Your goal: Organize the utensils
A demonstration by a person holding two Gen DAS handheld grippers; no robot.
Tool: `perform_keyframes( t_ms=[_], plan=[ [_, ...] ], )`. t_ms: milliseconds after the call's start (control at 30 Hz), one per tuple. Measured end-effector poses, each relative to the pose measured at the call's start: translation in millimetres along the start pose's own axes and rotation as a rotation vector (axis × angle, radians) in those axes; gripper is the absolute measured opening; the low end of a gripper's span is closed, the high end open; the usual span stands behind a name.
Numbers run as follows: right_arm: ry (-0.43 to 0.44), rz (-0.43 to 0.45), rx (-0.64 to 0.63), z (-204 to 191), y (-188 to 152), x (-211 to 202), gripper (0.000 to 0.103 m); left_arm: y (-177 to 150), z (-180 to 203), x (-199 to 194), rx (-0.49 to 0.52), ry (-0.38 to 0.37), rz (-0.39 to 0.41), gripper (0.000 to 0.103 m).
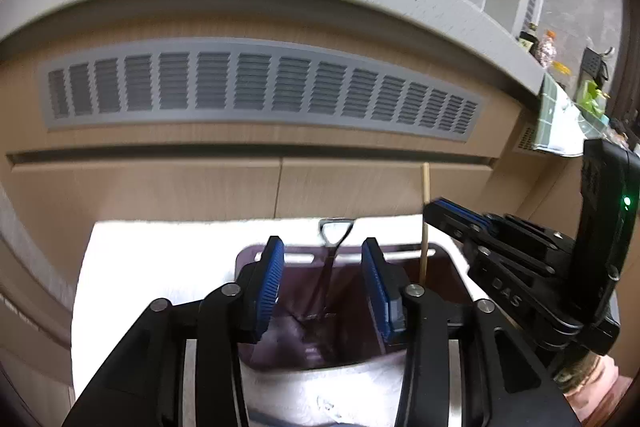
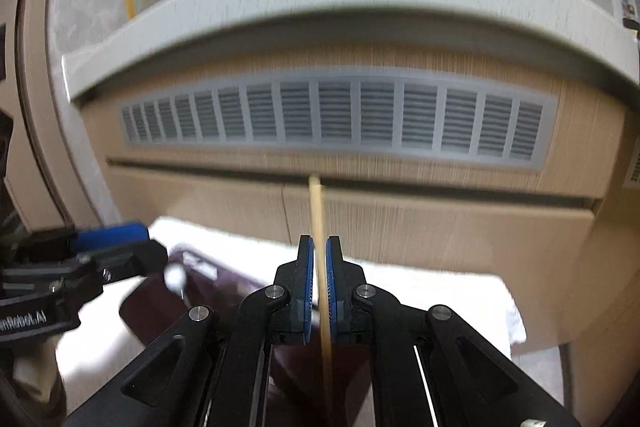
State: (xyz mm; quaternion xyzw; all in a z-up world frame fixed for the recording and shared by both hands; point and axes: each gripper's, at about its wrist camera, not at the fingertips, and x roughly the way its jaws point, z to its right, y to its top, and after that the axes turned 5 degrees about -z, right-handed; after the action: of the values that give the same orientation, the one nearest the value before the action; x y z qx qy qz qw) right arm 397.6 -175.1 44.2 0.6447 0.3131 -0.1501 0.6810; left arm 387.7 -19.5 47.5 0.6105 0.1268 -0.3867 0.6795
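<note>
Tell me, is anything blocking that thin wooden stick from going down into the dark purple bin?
Nothing visible does. The right gripper holds the thin wooden stick upright over the dark purple bin. A metal utensil leans in the bin's other section, between the open left gripper's fingers.

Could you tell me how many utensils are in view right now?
2: a chopstick upright in the right gripper, and a peeler standing in the container. More may be hidden.
</note>
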Motion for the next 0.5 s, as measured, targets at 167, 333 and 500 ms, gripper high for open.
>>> perform_keyframes(
  t_ms=[167,333,500],
  plan=[
    [-0.023,-0.032,0.003,5,-20,-25,0.008,-20,-12,-18,-0.044,0.025,0.005,0.042],
    [-0.056,-0.051,-0.027,-3,-47,-64,0.030,-47,-13,-46,-0.052,0.066,0.006,0.055],
    [-0.033,-0.115,-0.091,-28,-84,-84,0.031,-90,-12,-68,-0.045,0.136,-0.034,0.057]
  ],
)
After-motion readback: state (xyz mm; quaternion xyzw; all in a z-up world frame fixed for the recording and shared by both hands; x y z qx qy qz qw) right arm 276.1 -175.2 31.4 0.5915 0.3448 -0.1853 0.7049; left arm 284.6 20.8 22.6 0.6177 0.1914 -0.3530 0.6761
